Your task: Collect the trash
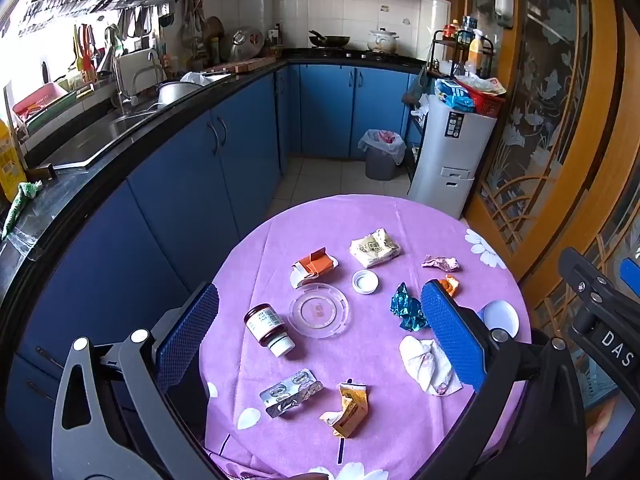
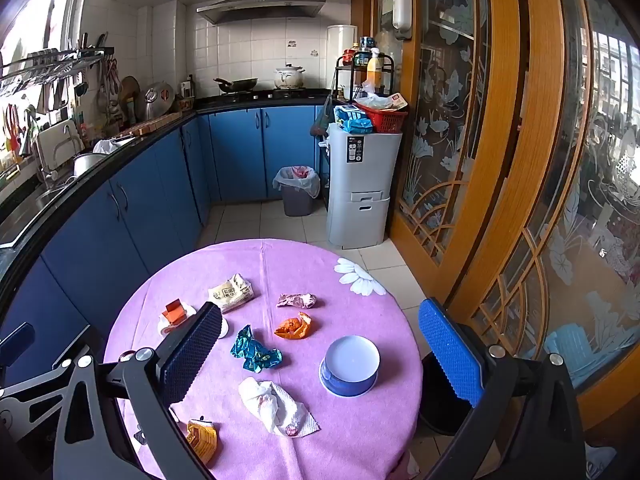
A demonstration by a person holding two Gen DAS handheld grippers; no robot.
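Note:
A round table with a purple cloth (image 1: 372, 216) (image 2: 280, 256) carries scattered trash. In the left wrist view I see a brown pill bottle (image 1: 267, 328) lying on its side, a clear plastic lid (image 1: 319, 310), a foil blister pack (image 1: 290, 392), a yellow wrapper (image 1: 349, 409), a crumpled tissue (image 1: 428, 364), blue foil (image 1: 406, 308) and an orange carton (image 1: 314, 266). The right wrist view shows the tissue (image 2: 276, 404), blue foil (image 2: 254, 350), an orange wrapper (image 2: 294, 326) and a blue tub (image 2: 350, 366). My left gripper (image 1: 320, 332) and right gripper (image 2: 320, 352) hover open above the table, holding nothing.
A grey bin with a plastic liner (image 1: 381, 154) (image 2: 297, 190) stands on the tiled floor beyond the table, beside a grey cabinet (image 2: 360, 184). Blue kitchen cupboards (image 1: 224, 152) run along the left. A wooden glass sliding door (image 2: 500, 140) closes off the right.

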